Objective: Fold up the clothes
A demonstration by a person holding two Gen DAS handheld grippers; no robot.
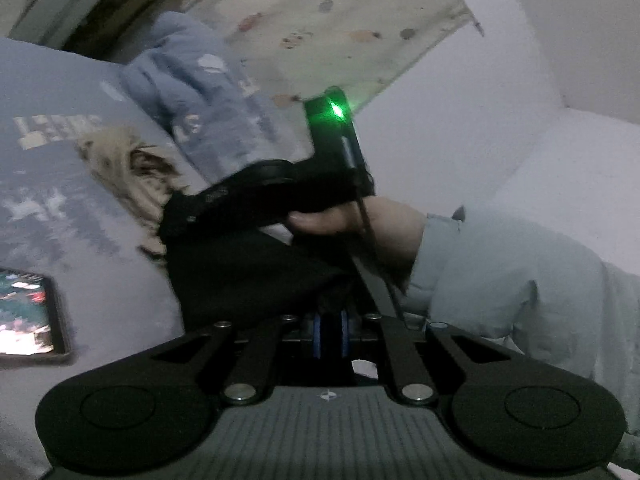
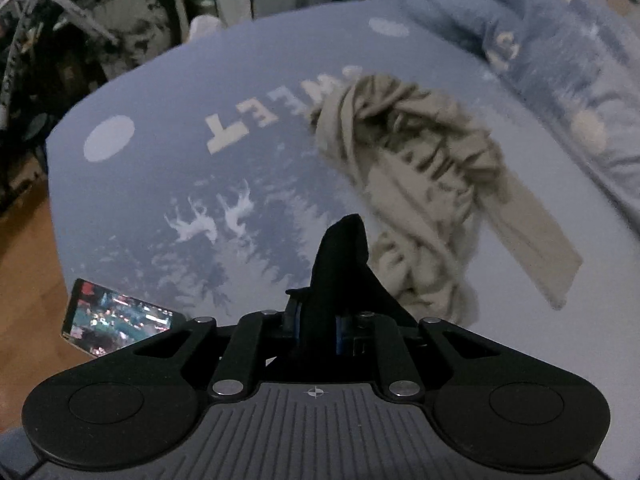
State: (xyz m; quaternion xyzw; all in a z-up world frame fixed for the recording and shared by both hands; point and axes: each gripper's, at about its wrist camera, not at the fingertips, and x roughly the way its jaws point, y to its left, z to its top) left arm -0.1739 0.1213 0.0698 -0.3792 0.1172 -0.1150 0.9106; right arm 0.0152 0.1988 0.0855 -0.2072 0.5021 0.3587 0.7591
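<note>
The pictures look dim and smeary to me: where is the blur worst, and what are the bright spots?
Left wrist view: the room is dim, a green light flares on the other claw's body, the phone screen is washed out, and the beige garment is smeared. Right wrist view: the beige garment is streaked by blur, the bed's edge bows from the fisheye lens, and the phone glows.

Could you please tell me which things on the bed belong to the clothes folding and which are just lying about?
Part of the job:
- black garment, pinched in both the right gripper and the left gripper
- crumpled beige garment, apparently waiting its turn

Just lying about:
- phone with its screen lit
- bunched blue blanket
- printed bedsheet underneath
</note>
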